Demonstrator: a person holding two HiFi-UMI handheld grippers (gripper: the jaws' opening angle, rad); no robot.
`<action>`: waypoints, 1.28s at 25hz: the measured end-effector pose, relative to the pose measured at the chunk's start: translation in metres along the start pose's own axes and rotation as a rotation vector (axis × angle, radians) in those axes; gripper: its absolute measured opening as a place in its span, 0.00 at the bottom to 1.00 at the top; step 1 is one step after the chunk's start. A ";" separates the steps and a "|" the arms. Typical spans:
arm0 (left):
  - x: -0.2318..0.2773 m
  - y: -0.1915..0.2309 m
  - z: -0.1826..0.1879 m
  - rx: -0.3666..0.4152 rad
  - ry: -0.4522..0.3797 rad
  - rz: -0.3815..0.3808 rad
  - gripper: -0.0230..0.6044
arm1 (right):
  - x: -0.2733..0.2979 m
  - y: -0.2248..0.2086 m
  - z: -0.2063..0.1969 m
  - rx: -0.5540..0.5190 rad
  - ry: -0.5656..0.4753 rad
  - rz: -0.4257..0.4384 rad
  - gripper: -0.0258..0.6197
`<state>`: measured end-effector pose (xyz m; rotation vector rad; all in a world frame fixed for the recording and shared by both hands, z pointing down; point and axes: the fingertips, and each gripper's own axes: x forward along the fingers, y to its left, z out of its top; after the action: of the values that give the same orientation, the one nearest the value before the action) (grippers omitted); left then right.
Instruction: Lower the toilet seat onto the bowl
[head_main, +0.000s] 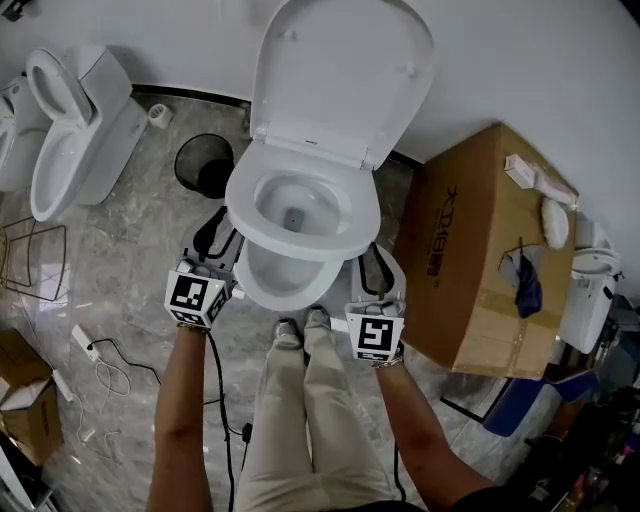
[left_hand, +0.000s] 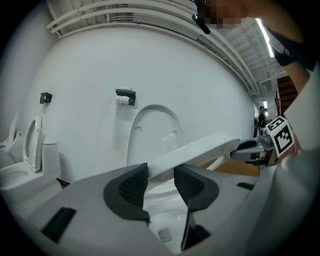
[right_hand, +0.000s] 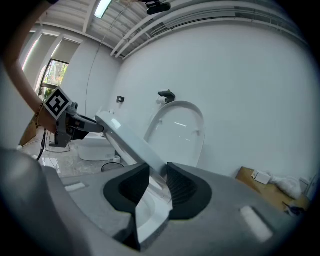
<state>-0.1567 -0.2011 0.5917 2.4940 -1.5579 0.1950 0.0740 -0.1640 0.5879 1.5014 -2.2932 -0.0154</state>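
Crowding the grey marbled floor (head_main: 120, 260) around a white toilet are a large cardboard box (head_main: 470, 250) just beside its right side, a black waste bin (head_main: 203, 165) by the wall at its left, and another toilet (head_main: 75, 130) further left. White cables (head_main: 110, 365) lie loose near the floor's left edge. The person's trousered legs (head_main: 300, 420) stand just in front of the bowl (head_main: 275, 280).

The toilet seat (head_main: 300, 248) is a glossy white oval ring, tilted partway above the bowl. Behind it the lid (head_main: 340, 75) stands upright against the wall. The left gripper (head_main: 215, 235) has its pads clamped on the seat's left rim, and the right gripper (head_main: 378, 265) grips the right rim the same way.

Dark characters are printed sideways on the box, too unclear to read.
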 end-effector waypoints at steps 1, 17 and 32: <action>-0.001 0.000 -0.002 0.004 -0.001 -0.001 0.30 | -0.001 0.001 -0.002 0.003 -0.002 -0.004 0.19; -0.026 -0.007 -0.045 0.044 0.080 0.002 0.29 | -0.017 0.025 -0.037 0.008 0.073 -0.021 0.19; -0.040 -0.014 -0.077 0.080 0.097 -0.036 0.29 | -0.028 0.046 -0.071 0.016 0.154 -0.004 0.20</action>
<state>-0.1618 -0.1420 0.6568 2.5293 -1.4944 0.3740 0.0670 -0.1052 0.6543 1.4616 -2.1736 0.1133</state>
